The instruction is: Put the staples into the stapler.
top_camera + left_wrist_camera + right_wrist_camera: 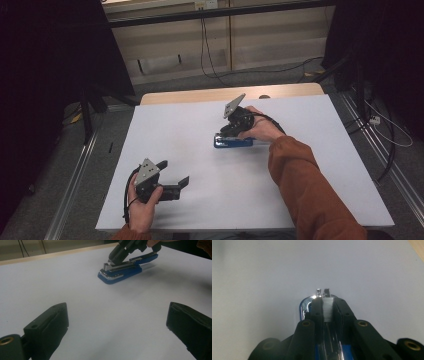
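- A blue stapler (233,142) lies flat on the white bench (210,210), a little right of the bench's middle and nearer its far edge than its near one.
- In the high view its long axis runs across the bench, left to right, close to level with the far edge.
- Its metal nose points to the person's left; in the left gripper view the stapler (125,268) shows the chrome front end nearest the camera, with the blue tail farther off to the right.
- In that view the stapler's upper arm stands raised off the blue base at the nose end, so the stapler is opened, with a strip of staples in the open track.
- No brand, label or writing can be read on the stapler or on either tool.
- The right hand-held gripper (327,306) is clenched on the strip of staples in the stapler's (305,305) magazine: the right gripper view shows the two black jaws nearly together, pressing the silvery strip from both sides, with the chrome nose just beyond them.
- In the high view the right hand-held gripper (231,131) comes down on the stapler from the far right side.
- The left hand-held gripper (176,174) is released, jaws spread wide with nothing between them, just above the bench at the near left, well apart from the stapler.
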`<move>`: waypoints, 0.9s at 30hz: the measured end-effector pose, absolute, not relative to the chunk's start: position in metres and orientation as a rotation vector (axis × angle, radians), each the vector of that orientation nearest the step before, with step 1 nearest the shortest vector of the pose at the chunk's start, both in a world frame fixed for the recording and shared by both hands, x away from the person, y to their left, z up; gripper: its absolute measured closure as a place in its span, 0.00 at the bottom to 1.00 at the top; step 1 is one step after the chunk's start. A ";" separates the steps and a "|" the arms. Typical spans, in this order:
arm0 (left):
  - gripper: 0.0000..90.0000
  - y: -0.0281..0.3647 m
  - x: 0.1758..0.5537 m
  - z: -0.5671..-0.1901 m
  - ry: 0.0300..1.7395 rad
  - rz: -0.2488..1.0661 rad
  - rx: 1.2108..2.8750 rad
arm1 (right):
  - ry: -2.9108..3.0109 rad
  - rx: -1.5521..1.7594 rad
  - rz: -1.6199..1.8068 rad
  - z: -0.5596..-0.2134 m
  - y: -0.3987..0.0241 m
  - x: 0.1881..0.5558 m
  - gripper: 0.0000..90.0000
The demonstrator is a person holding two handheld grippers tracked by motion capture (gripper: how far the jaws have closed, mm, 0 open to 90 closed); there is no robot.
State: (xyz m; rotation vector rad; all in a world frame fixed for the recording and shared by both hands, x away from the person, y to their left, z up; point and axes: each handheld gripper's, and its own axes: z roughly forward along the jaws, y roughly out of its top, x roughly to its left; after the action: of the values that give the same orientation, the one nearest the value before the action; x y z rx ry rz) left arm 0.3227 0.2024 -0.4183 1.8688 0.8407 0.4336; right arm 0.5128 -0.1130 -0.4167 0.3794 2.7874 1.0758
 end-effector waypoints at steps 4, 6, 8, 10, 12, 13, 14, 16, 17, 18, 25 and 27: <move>0.05 0.202 0.323 -0.418 0.841 0.434 1.869 | 2.794 0.367 1.067 -0.418 -0.113 0.513 0.88; 0.05 0.203 0.323 -0.418 0.841 0.434 1.869 | 2.794 0.365 1.067 -0.418 -0.113 0.513 0.88; 0.05 0.203 0.323 -0.418 0.841 0.435 1.869 | 2.797 0.362 1.070 -0.418 -0.113 0.512 0.88; 0.05 0.203 0.323 -0.418 0.840 0.434 1.867 | 2.794 0.351 1.065 -0.418 -0.113 0.513 0.88; 0.05 0.203 0.323 -0.418 0.840 0.435 1.869 | 2.791 0.347 1.068 -0.418 -0.112 0.512 0.88; 0.05 0.203 0.323 -0.418 0.840 0.436 1.869 | 2.791 0.349 1.066 -0.418 -0.112 0.512 0.88; 0.05 0.203 0.323 -0.418 0.840 0.435 1.868 | 2.789 0.345 1.066 -0.418 -0.112 0.512 0.88; 0.05 0.203 0.323 -0.418 0.841 0.435 1.868 | 2.786 0.340 1.070 -0.418 -0.111 0.512 0.88; 0.05 0.203 0.323 -0.418 0.840 0.435 1.869 | 2.788 0.342 1.067 -0.418 -0.111 0.512 0.88; 0.05 0.203 0.323 -0.418 0.840 0.435 1.869 | 2.789 0.338 1.064 -0.418 -0.110 0.512 0.88; 0.05 0.203 0.323 -0.418 0.840 0.435 1.868 | 2.792 0.333 1.058 -0.420 -0.109 0.513 0.88; 0.05 0.203 0.323 -0.418 0.836 0.437 1.870 | 2.792 0.339 1.055 -0.419 -0.109 0.513 0.88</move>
State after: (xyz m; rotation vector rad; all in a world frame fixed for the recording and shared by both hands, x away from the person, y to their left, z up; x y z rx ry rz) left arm 0.3229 0.2027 -0.4182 1.8704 0.8364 0.4373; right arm 0.5128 -0.1089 -0.4195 0.3395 2.7918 1.0552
